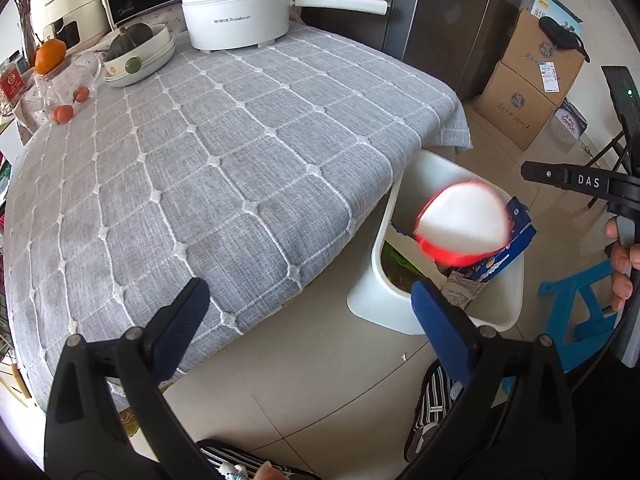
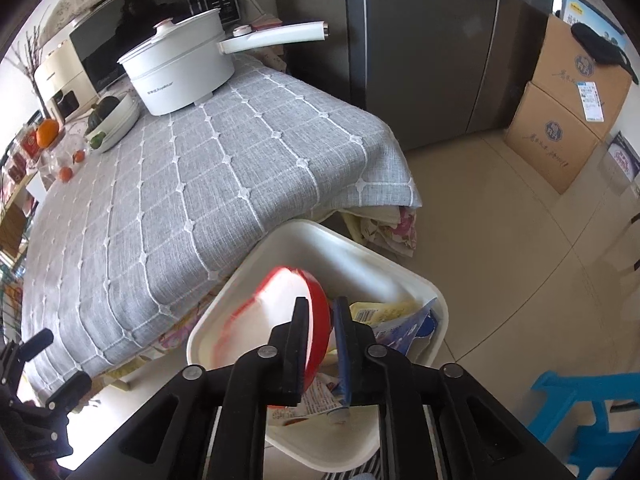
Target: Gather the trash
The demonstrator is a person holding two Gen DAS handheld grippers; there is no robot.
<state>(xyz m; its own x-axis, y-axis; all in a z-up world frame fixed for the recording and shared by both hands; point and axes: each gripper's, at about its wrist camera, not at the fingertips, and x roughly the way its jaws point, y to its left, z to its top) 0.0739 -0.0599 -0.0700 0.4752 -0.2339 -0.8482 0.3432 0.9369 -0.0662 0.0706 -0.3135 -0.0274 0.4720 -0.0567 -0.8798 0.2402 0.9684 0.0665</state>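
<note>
The right claw (image 2: 320,344) hangs over the white bin (image 2: 434,296), its jaws a narrow gap apart. The red-and-white bowl (image 2: 280,316) shows blurred between and just beyond the fingertips. The rim seems to run through the gap, but whether the pads press on it I cannot tell. In the left wrist view the same bowl (image 1: 460,220) is smeared above the bin (image 1: 384,240), with no claw touching it there, so it looks free and on its way in.

The left claw (image 1: 310,320) stands as wide as it goes and is empty, hanging out past the edge of the worktop (image 1: 224,152), with the bin ahead and to its right.

The bowl reads as a thin disposable noodle cup: light, hollow, with slick walls that would give under a squeeze. Its stiffest part is probably the rolled rim, so a pinch across the rim wall is the safest hold. A grip on the belly would likely crush it or skate off.

Below the right claw the bin already holds a blue snack box (image 2: 416,320) and crumpled wrappers (image 2: 320,400). These look soft and crackly, and are best pinched at a fold or edge.
</note>
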